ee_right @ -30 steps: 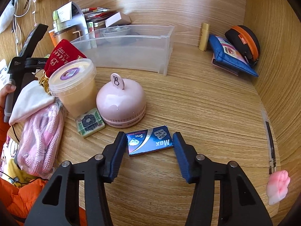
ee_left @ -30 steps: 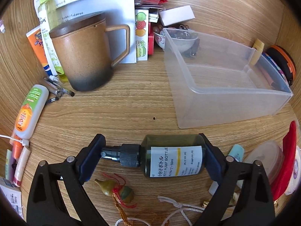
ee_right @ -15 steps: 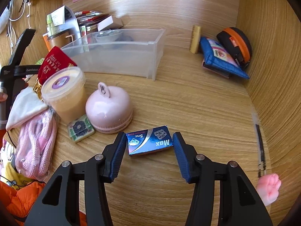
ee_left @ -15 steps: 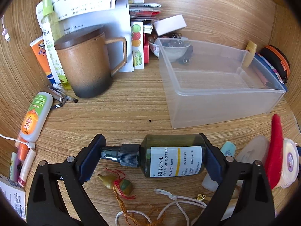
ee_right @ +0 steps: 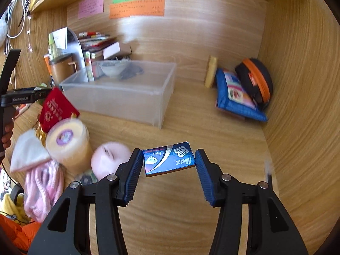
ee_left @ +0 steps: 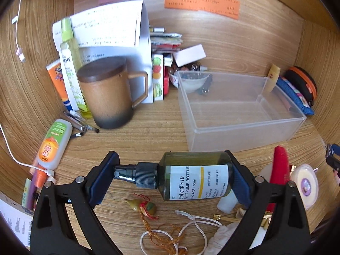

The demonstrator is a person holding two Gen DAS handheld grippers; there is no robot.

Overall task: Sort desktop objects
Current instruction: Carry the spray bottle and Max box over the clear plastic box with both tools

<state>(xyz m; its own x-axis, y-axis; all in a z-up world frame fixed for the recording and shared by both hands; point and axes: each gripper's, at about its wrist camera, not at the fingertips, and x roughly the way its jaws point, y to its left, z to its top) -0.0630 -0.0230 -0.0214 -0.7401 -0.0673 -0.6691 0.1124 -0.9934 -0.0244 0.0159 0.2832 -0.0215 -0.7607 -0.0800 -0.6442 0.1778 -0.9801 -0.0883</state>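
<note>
Carrying step. Left gripper point(ee_left: 170, 180) clamped endwise on green pump bottle point(ee_left: 191, 175); right gripper point(ee_right: 169, 165) closed on blue blade box point(ee_right: 169, 159), both clear of desk. Next, probably: travel over clear bin point(ee_left: 244, 136), then release.

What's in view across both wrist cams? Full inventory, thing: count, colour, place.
pump bottle: 1, dark green, crosswise in left gripper
blade box: 1, blue, in right gripper
plastic bin: 1, clear, desk centre
lidded mug: 1, brown, left of bin
sticky notes: 3, pink, green, orange, back wall
pouches: 2, blue and black-orange, right corner
lidded tub: 1, cream, left of blade box
gourd charm: 1, green-yellow, under the bottle
left gripper: black, blue fingers, shut on bottle
right gripper: same, shut on box
</note>
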